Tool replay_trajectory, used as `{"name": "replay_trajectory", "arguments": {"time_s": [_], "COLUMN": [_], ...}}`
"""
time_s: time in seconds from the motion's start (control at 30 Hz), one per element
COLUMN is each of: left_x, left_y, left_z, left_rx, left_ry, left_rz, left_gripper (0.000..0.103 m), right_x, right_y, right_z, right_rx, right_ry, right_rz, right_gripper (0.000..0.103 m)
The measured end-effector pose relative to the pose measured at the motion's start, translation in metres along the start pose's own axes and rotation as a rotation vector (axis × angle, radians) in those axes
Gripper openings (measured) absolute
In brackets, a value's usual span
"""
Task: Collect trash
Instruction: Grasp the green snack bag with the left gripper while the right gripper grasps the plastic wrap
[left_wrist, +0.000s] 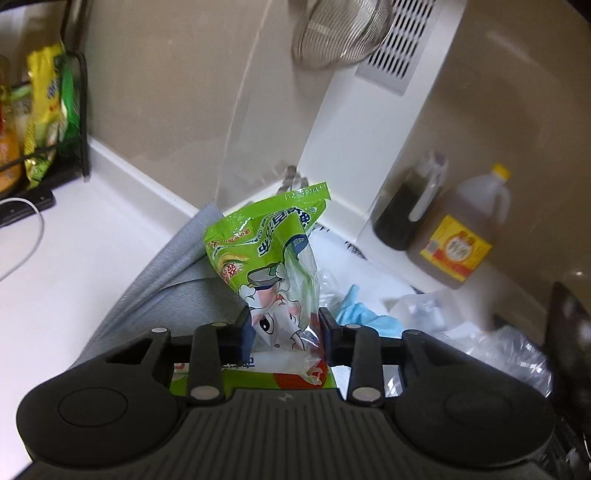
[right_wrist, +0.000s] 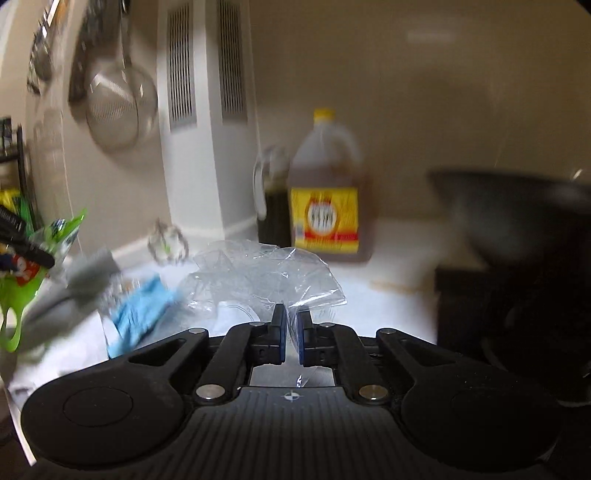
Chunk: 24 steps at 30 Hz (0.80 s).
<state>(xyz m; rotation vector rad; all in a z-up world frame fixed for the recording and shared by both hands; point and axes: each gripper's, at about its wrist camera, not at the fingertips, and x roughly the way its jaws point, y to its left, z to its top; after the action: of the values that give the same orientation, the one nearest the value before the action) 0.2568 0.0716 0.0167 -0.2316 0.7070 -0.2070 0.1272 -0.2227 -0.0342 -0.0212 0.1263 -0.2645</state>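
The left tool (left_wrist: 284, 325) pinches a green snack wrapper (left_wrist: 266, 251) that stands upright, long axis vertical, torn end up, left of the yellow-capped oil jug (left_wrist: 461, 240). The right tool (right_wrist: 291, 328), nearly closed, grips a crumpled clear plastic bag (right_wrist: 266, 273) in front of that jug (right_wrist: 325, 195). The white table (left_wrist: 92, 236) meets a beige wall. Only the left view shows the rack of packets (left_wrist: 48, 122); only the right shows a dark wok (right_wrist: 517, 210) right of the jug.
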Motion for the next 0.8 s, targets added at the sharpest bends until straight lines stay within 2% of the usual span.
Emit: {"name": "replay_trajectory", "arguments": {"time_s": [0.1,0.17,0.3,0.37,0.4,0.47,0.6,0.67,0.8], "left_x": [-0.026,-0.041,-0.068,-0.080,-0.084,-0.083,-0.054,-0.040,-0.030], "left_y": [0.004,0.008,0.018,0.024,0.024,0.017,0.010,0.012,0.023], "left_z": [-0.010,-0.016,-0.025,-0.029,-0.030,-0.028,-0.025,-0.027,-0.027], "left_rx": [0.009,0.004,-0.040,-0.068,-0.069,-0.039,-0.062,-0.105,-0.196], "left_ry": [-0.025,-0.032,-0.045,-0.049,-0.067,-0.085,-0.004,0.037,0.072], "left_rz": [-0.025,-0.070,-0.151,-0.224,-0.234,-0.186,-0.188,-0.244,-0.435], "left_gripper": [0.039,0.039,0.039,0.039,0.039,0.039,0.039,0.039,0.039], "right_x": [-0.022,-0.033,-0.046,-0.053,-0.056,-0.057,-0.052,-0.055,-0.060], "right_y": [0.005,0.009,0.010,0.012,0.014,0.017,0.018,0.017,0.012], "right_z": [0.006,0.009,0.011,0.012,0.012,0.012,0.009,0.006,0.002], "right_rx": [-0.039,-0.059,-0.062,-0.062,-0.070,-0.092,-0.068,-0.063,-0.075], "right_ry": [-0.062,-0.085,-0.086,-0.089,-0.091,-0.082,-0.030,-0.025,-0.034], "right_rz": [-0.007,-0.004,0.000,0.007,0.005,-0.003,-0.001,-0.003,-0.012], "right_gripper": [0.007,0.007,0.006,0.006,0.006,0.006,0.006,0.006,0.006]}}
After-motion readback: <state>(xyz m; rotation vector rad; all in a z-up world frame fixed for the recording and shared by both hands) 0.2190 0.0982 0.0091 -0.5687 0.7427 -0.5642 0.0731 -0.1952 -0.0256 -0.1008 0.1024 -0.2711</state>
